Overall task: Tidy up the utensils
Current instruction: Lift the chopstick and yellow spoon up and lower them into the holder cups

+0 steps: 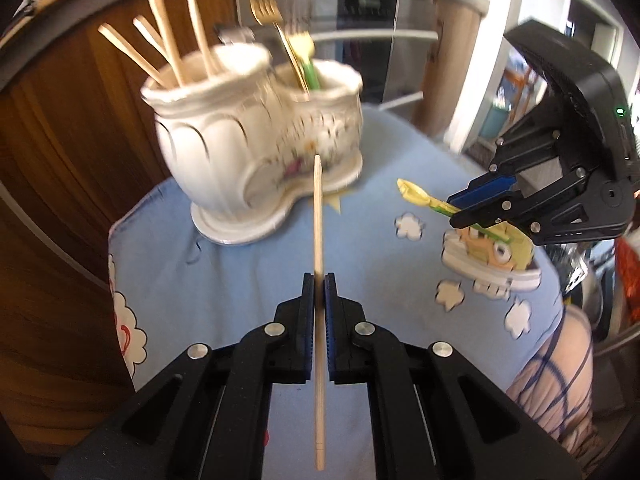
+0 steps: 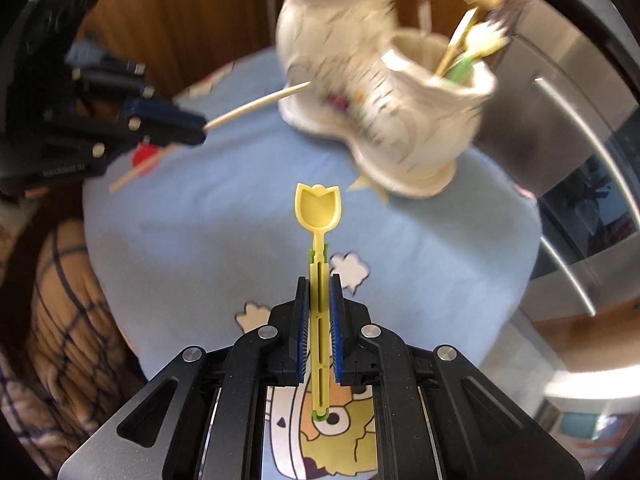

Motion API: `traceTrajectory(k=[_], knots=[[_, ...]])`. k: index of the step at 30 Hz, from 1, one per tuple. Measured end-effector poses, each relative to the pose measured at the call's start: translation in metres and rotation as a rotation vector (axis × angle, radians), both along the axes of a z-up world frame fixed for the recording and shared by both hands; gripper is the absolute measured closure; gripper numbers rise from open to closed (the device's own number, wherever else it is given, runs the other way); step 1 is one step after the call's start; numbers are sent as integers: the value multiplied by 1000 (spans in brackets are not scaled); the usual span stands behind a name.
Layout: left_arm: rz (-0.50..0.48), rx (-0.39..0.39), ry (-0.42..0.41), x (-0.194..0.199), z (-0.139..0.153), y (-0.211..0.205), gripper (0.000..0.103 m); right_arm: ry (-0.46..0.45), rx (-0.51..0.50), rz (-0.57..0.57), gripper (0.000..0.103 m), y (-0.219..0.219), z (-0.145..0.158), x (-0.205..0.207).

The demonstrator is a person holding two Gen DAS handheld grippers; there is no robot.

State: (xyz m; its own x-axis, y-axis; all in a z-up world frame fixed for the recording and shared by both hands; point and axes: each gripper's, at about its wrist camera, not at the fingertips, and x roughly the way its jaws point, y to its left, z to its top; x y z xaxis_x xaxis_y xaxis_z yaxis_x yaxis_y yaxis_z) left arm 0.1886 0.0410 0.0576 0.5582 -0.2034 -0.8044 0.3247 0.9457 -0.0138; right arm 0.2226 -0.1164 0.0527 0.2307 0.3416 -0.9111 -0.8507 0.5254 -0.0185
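A white two-cup ceramic holder (image 1: 256, 152) stands at the back of the blue cloth; it also shows in the right wrist view (image 2: 384, 92). One cup holds several wooden chopsticks (image 1: 168, 52), the other a gold fork (image 1: 268, 4) and a yellow-green utensil. My left gripper (image 1: 319, 280) is shut on a wooden chopstick (image 1: 319, 216) that points toward the holder; it shows in the right wrist view (image 2: 256, 104) too. My right gripper (image 2: 319, 284) is shut on a yellow tulip-shaped spoon (image 2: 319, 208), held above the cloth. The right gripper also appears in the left wrist view (image 1: 480, 204).
A blue cartoon-print cloth (image 1: 248, 288) covers the small round table. Brown wood panelling (image 1: 60, 128) stands at the left and behind. A steel fridge (image 2: 568, 112) stands to the right. A checked fabric (image 2: 68, 300) lies beside the table.
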Motion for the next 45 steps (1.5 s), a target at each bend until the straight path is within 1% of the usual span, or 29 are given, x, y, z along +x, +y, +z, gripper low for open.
traceTrajectory(k=[3, 8, 12, 18, 22, 25, 30, 34, 38, 40, 42, 45], knots=[[21, -45, -47, -2, 12, 7, 98, -13, 93, -39, 92, -13, 15, 7], [39, -106, -125, -6, 32, 15, 98, -26, 221, -89, 92, -27, 29, 19], [59, -160, -200, -8, 49, 23, 98, -26, 359, -131, 92, -44, 38, 22], [126, -221, -310, -3, 64, 31, 98, -27, 513, -164, 92, -45, 48, 34], [183, -270, -415, -3, 67, 34, 98, -43, 614, -194, 92, -46, 53, 38], [227, -314, -499, -1, 74, 39, 98, -69, 709, -226, 92, -47, 61, 39], [262, -362, -644, 3, 95, 41, 98, -142, 787, -262, 92, -40, 65, 41], [277, -391, -728, 8, 104, 43, 98, -180, 842, -290, 92, -35, 68, 48], [292, -413, -790, 14, 108, 47, 98, -212, 910, -327, 92, -34, 68, 55], [301, -424, -836, 18, 109, 50, 98, -222, 945, -342, 92, -33, 69, 59], [311, -452, -884, 19, 110, 54, 98, -228, 984, -366, 92, -33, 69, 66], [323, -457, -943, 23, 112, 55, 98, -241, 1021, -392, 92, -31, 66, 76]])
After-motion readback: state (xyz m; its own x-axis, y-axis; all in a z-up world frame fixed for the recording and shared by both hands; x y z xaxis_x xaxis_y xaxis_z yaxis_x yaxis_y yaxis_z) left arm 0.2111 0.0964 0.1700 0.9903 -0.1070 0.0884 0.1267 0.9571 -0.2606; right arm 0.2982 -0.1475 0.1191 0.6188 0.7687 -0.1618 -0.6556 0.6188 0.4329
